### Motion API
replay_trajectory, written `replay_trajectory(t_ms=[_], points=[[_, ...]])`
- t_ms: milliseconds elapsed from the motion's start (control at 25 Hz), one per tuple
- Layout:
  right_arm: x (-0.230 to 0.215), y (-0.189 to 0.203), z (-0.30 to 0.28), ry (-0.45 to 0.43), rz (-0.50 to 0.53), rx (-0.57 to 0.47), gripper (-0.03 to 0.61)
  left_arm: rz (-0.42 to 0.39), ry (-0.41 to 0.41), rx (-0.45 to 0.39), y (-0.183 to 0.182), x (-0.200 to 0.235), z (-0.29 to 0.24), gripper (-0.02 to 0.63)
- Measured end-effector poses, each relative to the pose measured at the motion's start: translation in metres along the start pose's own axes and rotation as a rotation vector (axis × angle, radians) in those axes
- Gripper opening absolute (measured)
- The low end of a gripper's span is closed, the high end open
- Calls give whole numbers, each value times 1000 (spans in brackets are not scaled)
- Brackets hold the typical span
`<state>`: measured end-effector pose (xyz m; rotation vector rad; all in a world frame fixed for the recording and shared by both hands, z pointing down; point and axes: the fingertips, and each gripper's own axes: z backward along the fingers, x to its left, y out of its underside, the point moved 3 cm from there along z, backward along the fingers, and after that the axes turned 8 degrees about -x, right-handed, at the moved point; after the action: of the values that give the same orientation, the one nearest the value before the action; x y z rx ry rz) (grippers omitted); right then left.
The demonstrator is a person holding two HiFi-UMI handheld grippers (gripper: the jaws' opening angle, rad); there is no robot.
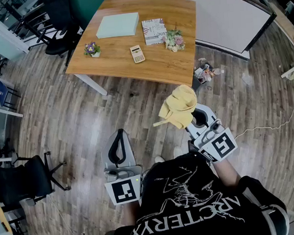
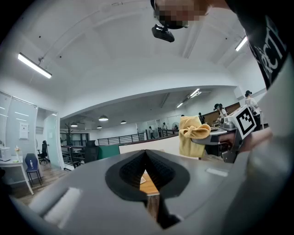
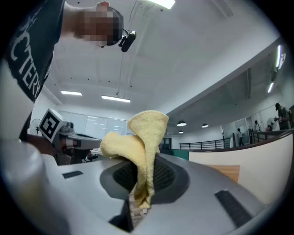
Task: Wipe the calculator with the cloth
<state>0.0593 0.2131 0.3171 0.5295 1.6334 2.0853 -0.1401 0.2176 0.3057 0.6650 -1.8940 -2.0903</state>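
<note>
Though both held over plank floor (image 1: 86, 120), well short of table (image 1: 180, 60): right gripper (image 1: 197, 116) clamped on yellow cloth (image 1: 178, 105); left gripper (image 1: 120, 146) tips together, nothing between. Calculator (image 1: 137, 54) flat on table top, near middle, well apart from grippers.

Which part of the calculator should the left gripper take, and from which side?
Likely its two long edges, at the near end, coming down from above: the calculator lies flat on the table with bare wood on both long sides, so the fingers can straddle its narrow width. The left gripper, shut and empty, must open first.
</note>
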Motion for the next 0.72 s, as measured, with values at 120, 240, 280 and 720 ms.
replay_trajectory(t_ms=[120, 240, 280, 720], points=[[-1, 0, 0, 0, 2, -5, 57, -23, 8, -112, -11, 1, -4, 11], [-1, 0, 0, -9, 3, -5, 57, -7, -7, -34, 0, 0, -2, 11], [-1, 1, -1, -13, 4, -4, 57, 1, -14, -7, 3, 0, -2, 11], [-48, 6, 2, -37, -25, -9, 57, -17, -47, -22, 1, -19, -37, 11]])
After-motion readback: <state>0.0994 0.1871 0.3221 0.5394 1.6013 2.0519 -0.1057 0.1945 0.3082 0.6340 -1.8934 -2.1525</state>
